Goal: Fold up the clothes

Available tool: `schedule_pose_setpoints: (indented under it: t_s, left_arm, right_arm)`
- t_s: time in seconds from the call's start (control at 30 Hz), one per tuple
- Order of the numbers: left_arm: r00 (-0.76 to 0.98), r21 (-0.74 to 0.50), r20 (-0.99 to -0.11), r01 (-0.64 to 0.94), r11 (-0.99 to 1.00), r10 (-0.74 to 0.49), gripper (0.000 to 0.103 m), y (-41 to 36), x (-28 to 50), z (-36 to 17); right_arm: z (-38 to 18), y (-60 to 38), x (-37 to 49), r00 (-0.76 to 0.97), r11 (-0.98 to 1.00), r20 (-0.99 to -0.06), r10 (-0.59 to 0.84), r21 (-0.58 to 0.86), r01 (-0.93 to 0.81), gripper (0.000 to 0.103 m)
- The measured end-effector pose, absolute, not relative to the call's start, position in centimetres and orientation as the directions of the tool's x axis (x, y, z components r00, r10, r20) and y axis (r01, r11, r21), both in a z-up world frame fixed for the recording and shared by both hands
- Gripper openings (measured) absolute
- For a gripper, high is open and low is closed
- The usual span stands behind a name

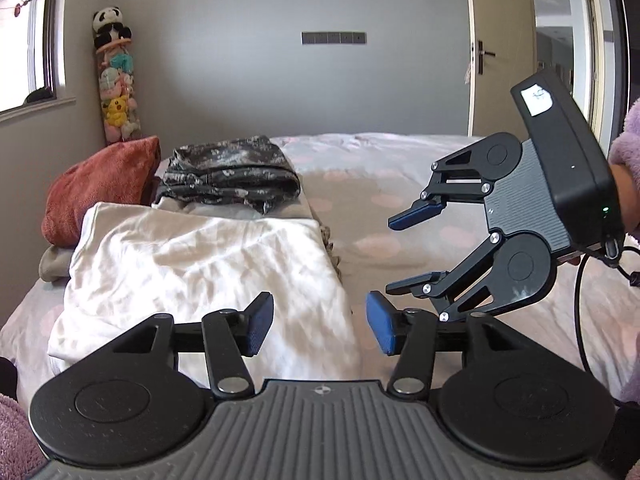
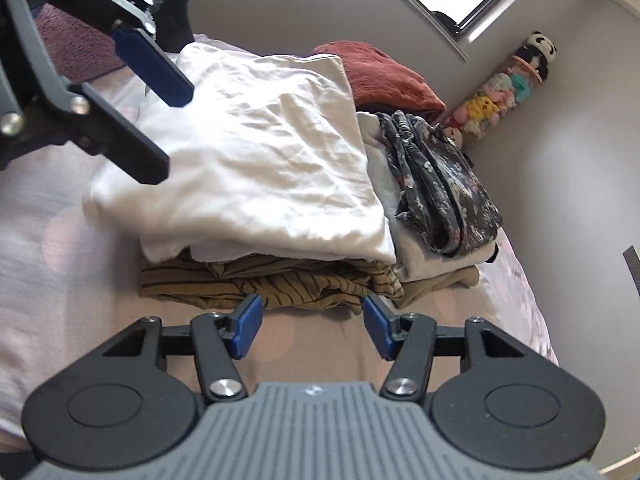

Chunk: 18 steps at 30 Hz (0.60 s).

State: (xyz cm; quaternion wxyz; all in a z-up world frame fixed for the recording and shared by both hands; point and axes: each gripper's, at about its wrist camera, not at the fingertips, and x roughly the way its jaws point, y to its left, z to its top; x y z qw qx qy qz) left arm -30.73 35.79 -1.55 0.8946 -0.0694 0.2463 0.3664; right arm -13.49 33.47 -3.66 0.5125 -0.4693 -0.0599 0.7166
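**On the bed: both grippers apart, nothing held**

On the bed [image 1: 400, 184], at about nine o'clock in the left wrist view, a rust-red cushion [image 1: 100, 188] lies against the wall under a tube of plush toys [image 1: 114, 76]. Just right of it sits the folded white garment [image 1: 200, 264], with a dark floral garment [image 1: 232, 176] behind it at eleven o'clock.

The left gripper [image 1: 320, 322] hangs over the near right corner of the white garment. Its jaws stand apart with a clear gap, and the blue pads [image 1: 258, 328] press on nothing; whether they brush the cloth below cannot be told. At three o'clock the right gripper [image 1: 404, 254] hovers above the dotted bedspread, jaws likewise apart and empty, held by a hand in a fuzzy lilac sleeve [image 1: 626, 140] that the frame edge cuts off.

Seen from the right wrist view, the left gripper [image 2: 160, 136] enters at ten o'clock, partly cut off, over the white garment [image 2: 256, 152]. The right gripper [image 2: 312, 324] points at twelve o'clock toward a striped olive garment [image 2: 280, 280] lying under the white one, near its edge but apart from it. The floral garment [image 2: 440, 192] rests at two o'clock on another pale folded piece, mostly hidden.
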Motion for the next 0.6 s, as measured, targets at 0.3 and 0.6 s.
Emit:
schedule_pose_setpoints:
  t_s: [0.3,0.6]
  left_arm:
    - [0.567,0.033,-0.492,-0.746,0.665,0.661,0.049,36.4,-31.7,-1.0]
    - [0.532,0.014,-0.48,-0.79,0.613,0.697,0.049,36.5,-32.0,-0.4]
  right_arm:
    - [-2.5,32.8,-13.1,0.015,-0.392,-0.576,0.818,-0.575,-0.719,0.058]
    - [-2.6,32.5,-12.2,0.034,-0.335,-0.579,0.814,-0.517,-0.788,0.058]
